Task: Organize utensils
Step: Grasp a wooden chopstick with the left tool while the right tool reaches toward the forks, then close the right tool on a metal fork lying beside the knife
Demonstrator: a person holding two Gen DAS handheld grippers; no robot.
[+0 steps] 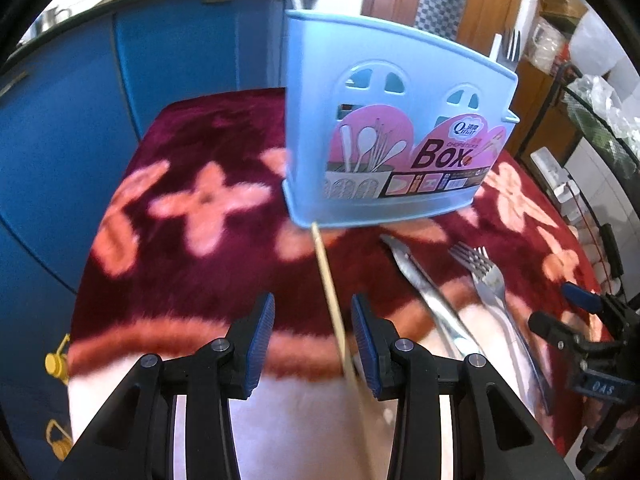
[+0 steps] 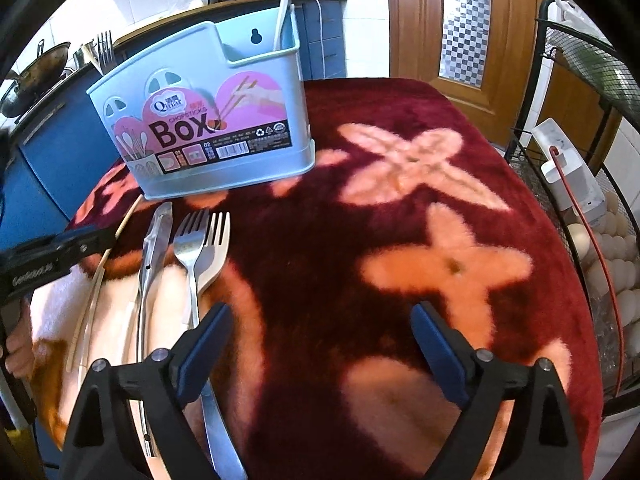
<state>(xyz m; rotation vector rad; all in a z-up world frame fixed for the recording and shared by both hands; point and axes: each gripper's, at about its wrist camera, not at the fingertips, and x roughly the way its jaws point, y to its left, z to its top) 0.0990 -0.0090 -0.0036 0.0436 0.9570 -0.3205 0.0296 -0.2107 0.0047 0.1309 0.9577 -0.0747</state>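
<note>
A light blue utensil box [image 1: 400, 120] [image 2: 204, 120] stands on the red flowered cloth with a fork [image 2: 105, 54] and a white stick [image 2: 282, 12] upright in it. In front of it lie a pale chopstick [image 1: 326, 272], a knife [image 1: 424, 288] [image 2: 154, 248], a metal fork [image 1: 488, 284] [image 2: 192, 248] and a cream fork [image 2: 216, 248]. My left gripper [image 1: 313, 344] is open just above the cloth, the chopstick between its pads without being pressed. My right gripper [image 2: 322, 352] is wide open over bare cloth, its left finger above the metal fork's handle.
A black wire rack [image 2: 560, 80] with eggs [image 2: 600, 260] and a white adapter [image 2: 568, 168] stands by the table's right edge. Blue cabinets [image 1: 60, 120] run along the left and back. A wok [image 2: 36, 72] sits on the counter, and a wooden door [image 2: 500, 20] is behind.
</note>
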